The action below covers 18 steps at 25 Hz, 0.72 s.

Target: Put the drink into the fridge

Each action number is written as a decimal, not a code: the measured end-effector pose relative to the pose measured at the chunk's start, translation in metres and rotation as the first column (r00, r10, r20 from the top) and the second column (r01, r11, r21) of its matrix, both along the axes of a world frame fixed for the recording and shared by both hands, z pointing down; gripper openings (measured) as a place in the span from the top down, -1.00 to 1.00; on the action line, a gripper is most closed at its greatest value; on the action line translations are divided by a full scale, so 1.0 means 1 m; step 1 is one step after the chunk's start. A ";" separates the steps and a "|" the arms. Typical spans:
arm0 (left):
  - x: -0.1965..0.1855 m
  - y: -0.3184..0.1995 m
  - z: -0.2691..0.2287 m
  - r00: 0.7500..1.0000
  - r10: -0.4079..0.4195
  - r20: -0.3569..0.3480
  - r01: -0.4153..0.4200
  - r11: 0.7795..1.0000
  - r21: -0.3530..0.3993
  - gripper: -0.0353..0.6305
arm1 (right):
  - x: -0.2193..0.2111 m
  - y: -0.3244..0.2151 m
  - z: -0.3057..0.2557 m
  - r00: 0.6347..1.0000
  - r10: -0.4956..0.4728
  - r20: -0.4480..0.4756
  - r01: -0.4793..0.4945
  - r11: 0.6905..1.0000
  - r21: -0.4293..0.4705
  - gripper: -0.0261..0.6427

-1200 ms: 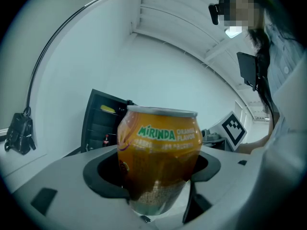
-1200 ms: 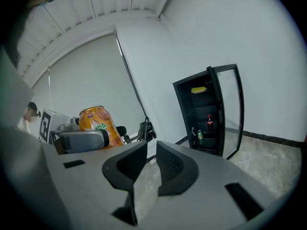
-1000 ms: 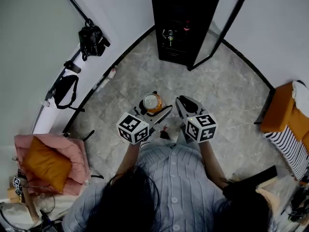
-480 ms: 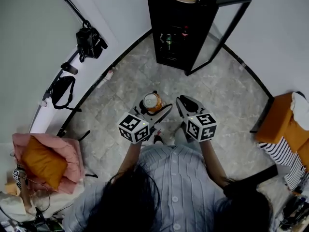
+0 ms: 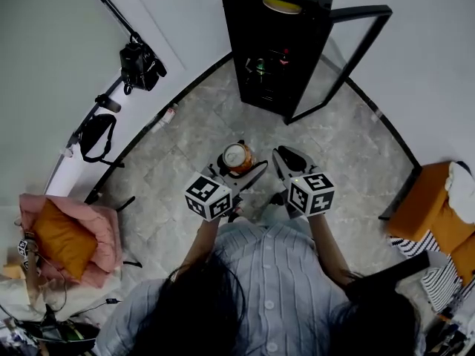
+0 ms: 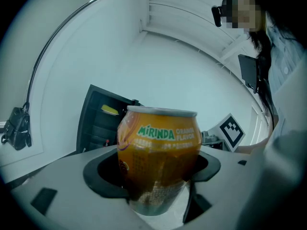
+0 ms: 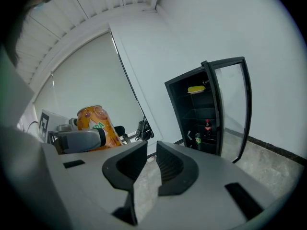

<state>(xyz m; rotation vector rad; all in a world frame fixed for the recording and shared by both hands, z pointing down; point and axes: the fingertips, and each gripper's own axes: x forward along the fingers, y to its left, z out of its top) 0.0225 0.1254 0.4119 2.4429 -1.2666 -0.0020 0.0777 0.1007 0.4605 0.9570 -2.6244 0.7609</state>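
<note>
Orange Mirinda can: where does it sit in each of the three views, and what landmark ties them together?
Head view: can at centre, held by the left gripper.
Left gripper view: can at lower centre, clamped between the jaws.
Right gripper view: can at mid-left.
Shared landmark: the black fridge with its door open, at top centre in the head view, left of the can in the left gripper view, and right of centre in the right gripper view.

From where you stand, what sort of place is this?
Probably a room staged for filming rather than a real home: a stand-mounted camera, a small black fridge with its glass door open, and a pink armchair off to one side.
</note>
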 end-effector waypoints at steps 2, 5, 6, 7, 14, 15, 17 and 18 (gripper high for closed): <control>0.004 -0.005 0.001 1.000 -0.014 0.008 0.014 1.000 -0.002 -0.18 | 0.004 -0.007 0.000 1.000 -0.011 0.011 0.011 1.000 -0.006 0.72; 0.011 -0.012 0.001 0.999 -0.037 0.019 0.037 0.999 -0.002 -0.18 | 0.012 -0.018 0.000 0.999 -0.025 0.025 0.025 1.000 -0.010 0.72; 0.014 -0.014 0.000 0.999 -0.044 0.022 0.044 0.999 -0.001 -0.18 | 0.015 -0.021 0.000 0.999 -0.029 0.028 0.029 1.000 -0.011 0.72; 0.017 -0.016 0.000 0.998 -0.051 0.025 0.051 0.999 0.000 -0.18 | 0.019 -0.023 0.001 0.999 -0.034 0.031 0.034 0.999 -0.012 0.72; 0.036 -0.029 0.005 0.995 -0.077 0.063 0.077 0.997 0.003 -0.18 | 0.036 -0.039 0.009 0.997 -0.055 0.053 0.056 0.998 -0.024 0.72; 0.039 -0.031 0.005 0.995 -0.077 0.060 0.077 0.997 0.000 -0.18 | 0.039 -0.042 0.010 0.997 -0.054 0.055 0.055 0.998 -0.026 0.72; 0.044 -0.035 0.005 0.996 -0.077 0.054 0.077 0.997 -0.002 -0.18 | 0.044 -0.046 0.010 0.997 -0.053 0.056 0.055 0.998 -0.029 0.72; 0.046 -0.035 0.005 0.996 -0.077 0.052 0.077 0.997 -0.002 -0.18 | 0.045 -0.047 0.010 0.997 -0.054 0.057 0.056 0.998 -0.029 0.72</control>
